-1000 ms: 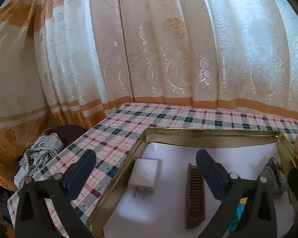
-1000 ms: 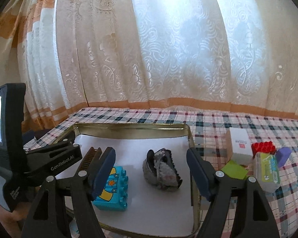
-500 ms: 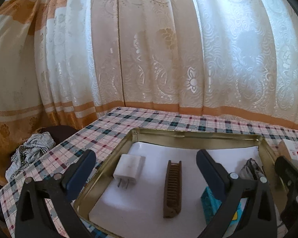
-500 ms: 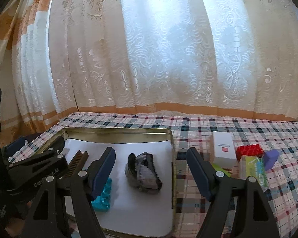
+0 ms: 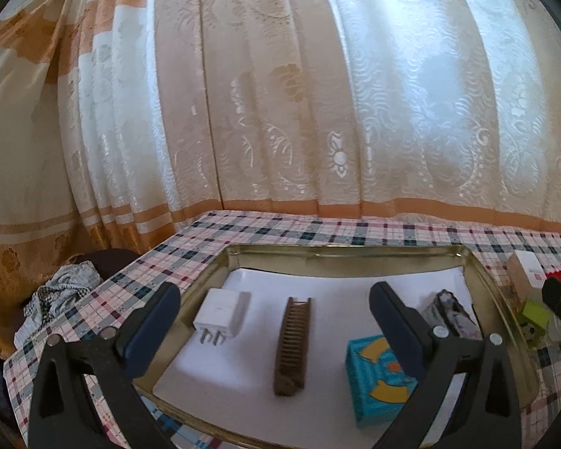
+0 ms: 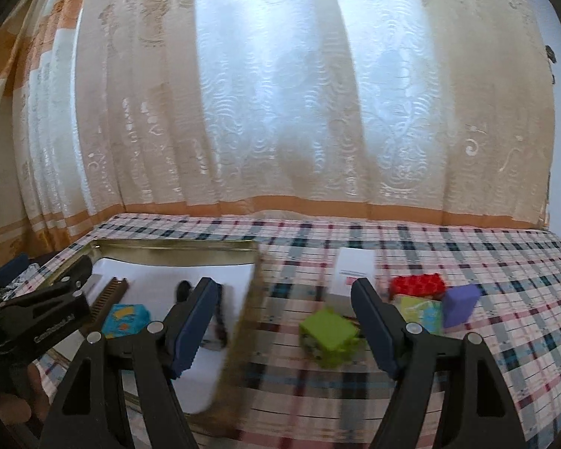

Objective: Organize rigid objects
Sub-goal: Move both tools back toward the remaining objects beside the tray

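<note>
On the checked desk (image 6: 467, 254), the tray (image 5: 340, 252) already held a charger (image 5: 222, 308), comb (image 5: 293, 331) and blue block (image 5: 379, 378). Both tools, right (image 6: 286, 327) and left (image 5: 275, 327), stood released and empty. Judging by its aim, next came grasping the green block (image 6: 329, 331), loose beside the tray.

tray (image 5: 482, 273): brassy metal, shiny walls, matt white paper liner
tablecloth (image 6: 467, 254): woven plaid cloth, matt
curtain (image 5: 318, 112): patterned fabric, slight sheen
charger (image 5: 222, 310): smooth white plastic
comb (image 5: 293, 329): brown, matt, ribbed
gripper pads (image 5: 392, 318): dark blue, matt
</note>
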Demonstrator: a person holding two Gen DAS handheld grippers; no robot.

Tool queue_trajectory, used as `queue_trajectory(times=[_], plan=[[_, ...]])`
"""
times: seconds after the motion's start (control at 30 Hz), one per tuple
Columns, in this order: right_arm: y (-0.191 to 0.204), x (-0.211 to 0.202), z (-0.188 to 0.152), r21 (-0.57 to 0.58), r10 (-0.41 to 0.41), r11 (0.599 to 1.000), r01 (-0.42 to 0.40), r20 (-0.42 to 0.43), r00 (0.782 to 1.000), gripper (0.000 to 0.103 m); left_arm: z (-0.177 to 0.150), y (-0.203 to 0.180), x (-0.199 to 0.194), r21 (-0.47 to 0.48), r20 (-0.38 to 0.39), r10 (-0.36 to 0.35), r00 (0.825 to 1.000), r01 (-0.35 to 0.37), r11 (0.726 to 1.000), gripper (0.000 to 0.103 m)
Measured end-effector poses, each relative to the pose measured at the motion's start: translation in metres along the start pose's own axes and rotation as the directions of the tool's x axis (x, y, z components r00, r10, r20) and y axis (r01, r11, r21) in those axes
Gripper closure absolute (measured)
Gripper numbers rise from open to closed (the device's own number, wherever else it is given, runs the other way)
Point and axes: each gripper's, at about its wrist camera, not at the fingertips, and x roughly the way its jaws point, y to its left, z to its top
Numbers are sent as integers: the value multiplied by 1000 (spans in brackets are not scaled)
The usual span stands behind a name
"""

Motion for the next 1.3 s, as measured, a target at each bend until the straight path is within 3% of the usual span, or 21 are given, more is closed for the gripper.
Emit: queue_trajectory(times=[0.73, 1.07, 1.3], plan=[[-94, -16, 2, 2, -114, 993, 114, 2, 993, 27, -3, -61, -32, 102, 41, -3, 999, -1, 995, 1], [-146, -17, 3, 35, -200, 979, 200, -19, 980, 27, -5, -92, -44, 104, 2, -122, 993, 121, 987, 1], [-184, -14, 1, 84, -225, 970, 230, -67, 972, 27, -6, -127, -50, 132, -44, -241, 970, 245, 961, 1]])
